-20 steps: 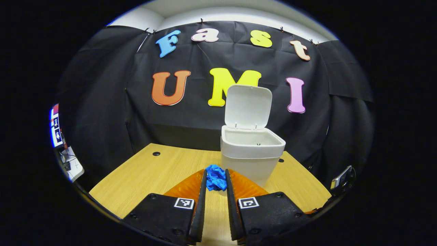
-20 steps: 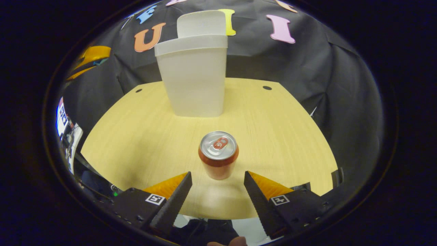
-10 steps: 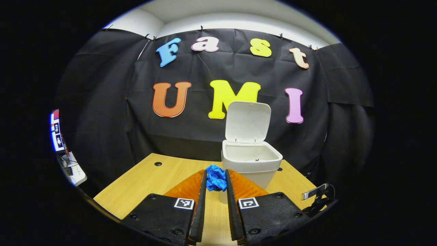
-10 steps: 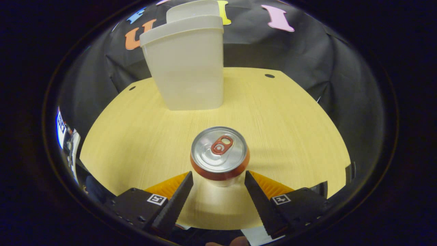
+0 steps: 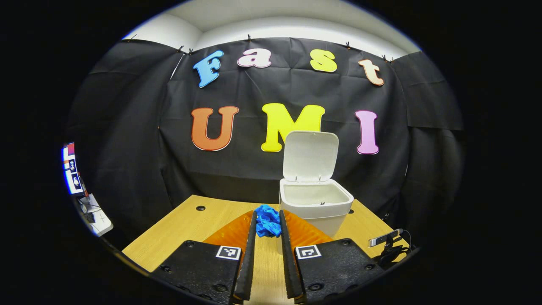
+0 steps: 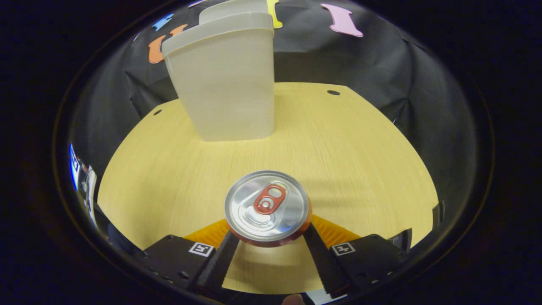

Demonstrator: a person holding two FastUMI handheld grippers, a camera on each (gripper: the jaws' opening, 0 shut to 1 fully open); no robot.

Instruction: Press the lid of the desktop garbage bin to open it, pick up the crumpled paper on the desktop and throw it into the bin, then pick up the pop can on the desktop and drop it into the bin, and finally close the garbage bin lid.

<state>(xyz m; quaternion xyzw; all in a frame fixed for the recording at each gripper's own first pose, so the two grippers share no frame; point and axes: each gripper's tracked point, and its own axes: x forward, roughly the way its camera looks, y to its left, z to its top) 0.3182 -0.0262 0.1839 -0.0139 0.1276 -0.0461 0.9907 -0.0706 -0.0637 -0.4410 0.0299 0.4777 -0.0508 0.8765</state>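
Observation:
My left gripper (image 5: 267, 214) is shut on the blue crumpled paper (image 5: 267, 222), held above the wooden table (image 5: 186, 224). Just beyond it, to the right, stands the white bin (image 5: 315, 204) with its lid (image 5: 310, 156) upright and the inside in sight. In the right gripper view the red pop can (image 6: 267, 207) stands upright on the table, silver top facing me. My right gripper (image 6: 269, 232) is open, one finger on each side of the can, and the can's top hides the fingertips. The bin (image 6: 226, 80) stands farther back behind the can.
The table (image 6: 360, 148) has small round holes near its far corners (image 6: 333, 92). A small silver device with a cable (image 5: 385, 239) sits at the table's right edge in the left gripper view. White equipment (image 5: 95, 214) lies off the table to the left.
The left gripper has drawn up and back with the paper, so the bin looks smaller and lower. The right gripper has closed in on the can, which now sits between its fingers.

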